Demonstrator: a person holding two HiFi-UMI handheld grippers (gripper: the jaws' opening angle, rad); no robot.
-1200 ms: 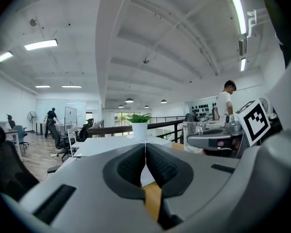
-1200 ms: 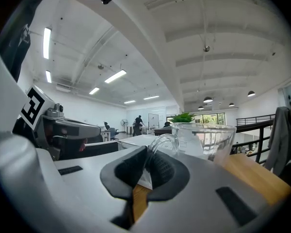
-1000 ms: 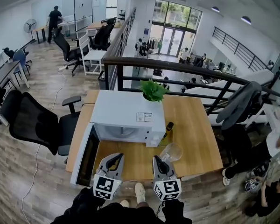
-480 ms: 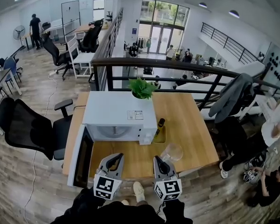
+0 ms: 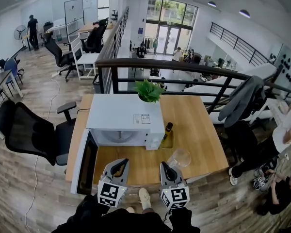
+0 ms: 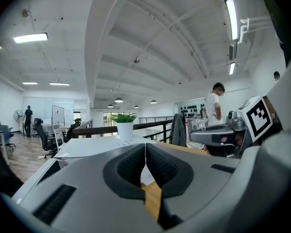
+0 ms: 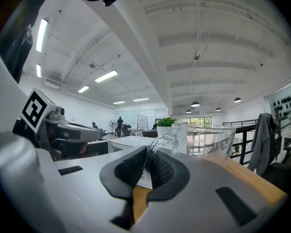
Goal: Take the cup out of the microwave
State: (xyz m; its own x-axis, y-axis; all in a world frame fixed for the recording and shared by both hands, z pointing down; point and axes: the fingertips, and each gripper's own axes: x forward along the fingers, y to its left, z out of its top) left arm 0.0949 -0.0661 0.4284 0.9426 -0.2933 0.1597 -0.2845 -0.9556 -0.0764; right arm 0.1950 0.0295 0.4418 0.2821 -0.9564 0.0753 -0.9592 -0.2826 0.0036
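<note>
A clear glass cup (image 5: 179, 157) stands just above the wooden table (image 5: 199, 130), to the right of the white microwave (image 5: 123, 116). In the right gripper view the cup (image 7: 204, 138) shows close ahead, its thin handle pinched between the pads. My right gripper (image 5: 167, 168) is shut on that handle (image 7: 157, 144). My left gripper (image 5: 117, 167) is in front of the microwave's open cavity, its jaws shut (image 6: 144, 152) on nothing. The microwave door (image 5: 82, 163) hangs open to the left.
A dark bottle (image 5: 168, 130) stands on a small tray by the microwave's right side. A potted plant (image 5: 148, 91) sits behind the microwave. A black railing (image 5: 184, 69) runs behind the table. An office chair (image 5: 34, 130) stands at the left, and people sit at the right.
Only the head view shifted a little. The cup and both grippers hold their places.
</note>
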